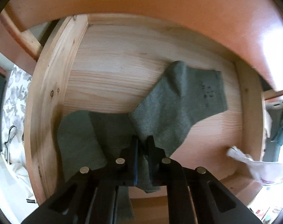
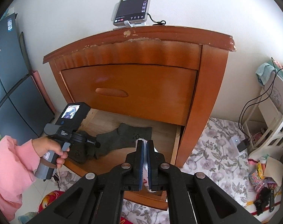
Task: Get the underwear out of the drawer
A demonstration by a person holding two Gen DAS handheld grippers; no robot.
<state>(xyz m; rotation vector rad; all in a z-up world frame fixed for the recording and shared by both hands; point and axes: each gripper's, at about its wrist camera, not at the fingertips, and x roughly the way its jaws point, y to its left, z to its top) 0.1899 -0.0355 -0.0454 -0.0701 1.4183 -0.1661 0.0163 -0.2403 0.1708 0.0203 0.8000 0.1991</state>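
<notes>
Green socks (image 1: 178, 100) lie on the bare wood floor of the open bottom drawer (image 1: 48, 85). The left gripper (image 1: 143, 145) is down inside it, and its fingers are pinched shut on a fold of one sock near the front. That sock has not come out yet.

The right gripper (image 2: 145, 149) hangs over the drawer's front right corner. Its fingers are nearly closed on a thin white cloth (image 2: 145, 165). I think this is the underwear, gripped and on its way out, but I cannot tell what it is for sure. So the job looks partly done: the white cloth must clear the front edge, and the socks may follow.

Up above, the closed top drawer (image 2: 141, 91) sticks out over the open one, so there is little room to lift. A phone (image 2: 132, 1) stands on top of the cabinet. A flowery mat (image 2: 212, 149) covers the floor nearby.
</notes>
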